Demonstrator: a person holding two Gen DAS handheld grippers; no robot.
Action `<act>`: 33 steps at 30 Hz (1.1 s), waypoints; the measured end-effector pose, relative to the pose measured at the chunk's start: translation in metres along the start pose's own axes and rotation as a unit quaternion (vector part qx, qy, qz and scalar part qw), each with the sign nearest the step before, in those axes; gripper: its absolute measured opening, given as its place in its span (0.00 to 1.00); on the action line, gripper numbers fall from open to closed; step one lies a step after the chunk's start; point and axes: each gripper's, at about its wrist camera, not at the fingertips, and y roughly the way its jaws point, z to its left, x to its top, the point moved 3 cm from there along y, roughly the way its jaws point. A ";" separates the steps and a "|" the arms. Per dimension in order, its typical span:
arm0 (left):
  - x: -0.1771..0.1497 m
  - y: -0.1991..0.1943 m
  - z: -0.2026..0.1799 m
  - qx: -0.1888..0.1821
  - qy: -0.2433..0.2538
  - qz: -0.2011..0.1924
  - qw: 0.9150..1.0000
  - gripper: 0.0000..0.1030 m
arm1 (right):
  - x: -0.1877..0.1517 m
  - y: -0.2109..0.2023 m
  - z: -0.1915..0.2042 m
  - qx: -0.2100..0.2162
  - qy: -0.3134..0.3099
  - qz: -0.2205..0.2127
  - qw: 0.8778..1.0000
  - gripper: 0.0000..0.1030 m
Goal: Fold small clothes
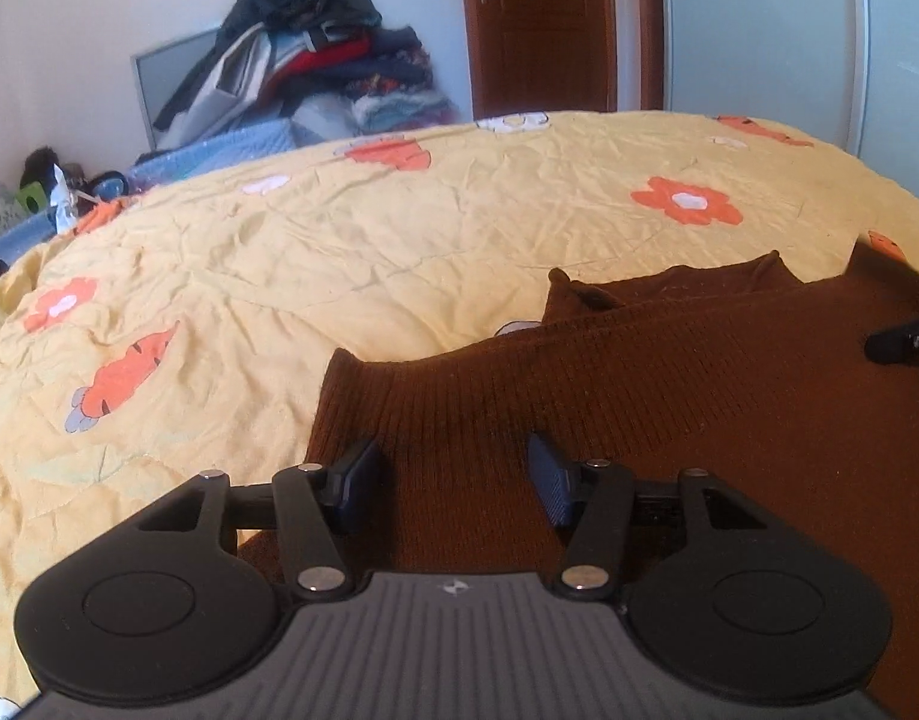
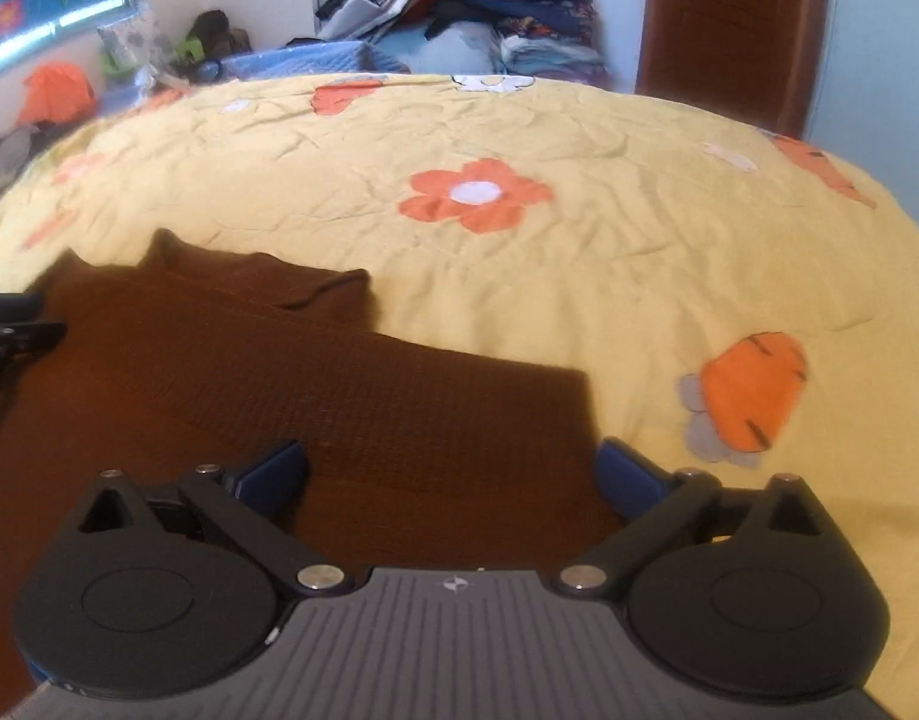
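**Both sets of fingers open over a brown knit on the flowered bed**

My left fingers (image 1: 453,483) stand partly apart just above the brown sweater (image 1: 669,396), holding nothing; the ribbed knit shows in the gap between the two blue pads, and I cannot tell whether the pads brush it. My right fingers (image 2: 450,477) are spread wide and also empty, the left pad over the knit and the right pad out past the garment's straight side edge, above the yellow bedspread (image 2: 669,252).

The sweater lies flat on the bed at the near edge, folded into overlapping layers. From the left wrist view a ribbed band runs across just beyond my fingers, and a second layer ends in two small peaks further in. From the right wrist view the same peaks sit toward the left, with a stepped fold edge running down to a square corner. Each view catches the dark tip of the other gripper at its border, resting over the knit.

Beyond the garment the crumpled bedspread stretches away, printed with orange flowers and orange carrots. Past the bed's far edge rises a pile of clothes (image 1: 315,54) against the wall, with a brown wooden door (image 1: 540,24) to its right.
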 end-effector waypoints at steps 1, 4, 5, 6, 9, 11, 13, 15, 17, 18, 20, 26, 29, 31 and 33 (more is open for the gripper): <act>-0.001 0.000 0.000 0.002 -0.004 -0.004 1.000 0.53 | 0.007 -0.003 0.001 -0.012 0.004 0.011 1.000 0.95; 0.000 0.000 0.000 0.004 -0.006 -0.008 1.000 0.53 | 0.028 -0.029 0.021 -0.036 -0.010 -0.043 0.998 0.79; 0.001 0.000 0.000 0.002 -0.007 -0.008 1.000 0.53 | 0.037 -0.037 0.032 -0.018 -0.012 -0.063 0.998 0.82; 0.001 0.000 0.001 0.000 -0.009 -0.008 1.000 0.53 | 0.044 -0.042 0.045 0.008 -0.011 -0.074 0.997 0.88; 0.002 0.001 0.001 -0.002 -0.011 -0.008 1.000 0.53 | 0.057 -0.036 0.091 0.085 -0.024 -0.063 0.994 0.89; 0.001 0.001 0.001 -0.002 -0.012 -0.009 1.000 0.53 | 0.061 -0.018 0.120 0.097 -0.054 -0.049 0.993 0.88; 0.000 0.001 0.001 -0.003 -0.013 -0.009 1.000 0.53 | 0.063 0.008 0.140 0.098 -0.067 -0.018 0.993 0.84; 0.000 0.001 0.001 -0.004 -0.014 -0.010 1.000 0.53 | 0.062 0.040 0.148 0.085 -0.062 0.023 0.994 0.78; 0.000 0.000 0.002 -0.005 -0.016 -0.011 1.000 0.53 | 0.056 0.061 0.146 0.065 -0.075 0.006 0.995 0.88; -0.001 0.000 0.003 -0.006 -0.018 -0.012 1.000 0.53 | 0.053 0.069 0.145 0.050 -0.078 0.001 0.996 1.00; -0.001 0.000 0.003 -0.007 -0.021 -0.014 1.000 0.53 | 0.049 0.075 0.143 0.050 -0.069 -0.032 0.996 1.00; -0.009 -0.035 0.026 0.011 -0.098 -0.022 0.995 0.56 | 0.042 0.068 0.139 0.040 -0.057 -0.044 0.997 0.99; -0.032 -0.078 0.051 -0.003 -0.172 -0.034 0.985 0.63 | 0.054 0.034 0.134 0.035 -0.029 -0.078 0.996 0.94; -0.052 -0.102 0.061 -0.005 -0.217 -0.027 0.976 0.66 | 0.058 0.015 0.140 0.085 -0.021 -0.091 0.992 0.94; -0.071 -0.115 0.061 -0.009 -0.241 -0.013 0.970 0.66 | 0.060 0.012 0.159 0.129 -0.029 -0.070 0.989 0.93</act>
